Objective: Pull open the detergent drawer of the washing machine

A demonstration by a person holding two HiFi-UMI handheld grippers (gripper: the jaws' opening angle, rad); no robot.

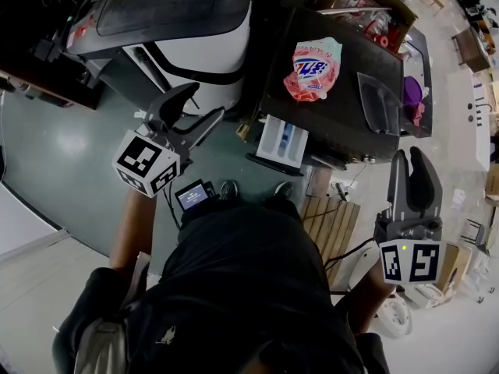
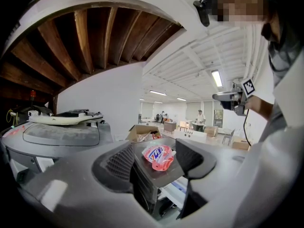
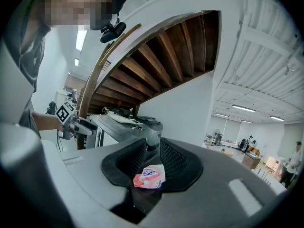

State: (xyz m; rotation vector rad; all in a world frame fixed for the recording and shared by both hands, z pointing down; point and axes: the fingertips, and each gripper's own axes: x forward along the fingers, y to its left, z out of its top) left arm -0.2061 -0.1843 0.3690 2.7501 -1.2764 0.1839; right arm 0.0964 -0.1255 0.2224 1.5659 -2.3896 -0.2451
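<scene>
Both empty: our left gripper [image 1: 204, 101] wide, right gripper [image 1: 408, 156] narrow. Drawer [image 1: 282, 141] stands out of the washing machine [image 1: 335, 119]; we judge no pull is needed.

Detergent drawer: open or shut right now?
Open: the white detergent drawer juts out of the front of the washing machine, its inside showing.

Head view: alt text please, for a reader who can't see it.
Looking steeply down, a dark-topped washing machine has its white detergent drawer pulled out, with a pink pouch lying on top. The person holds the left gripper and right gripper at either side, both empty, jaws apart.
</scene>
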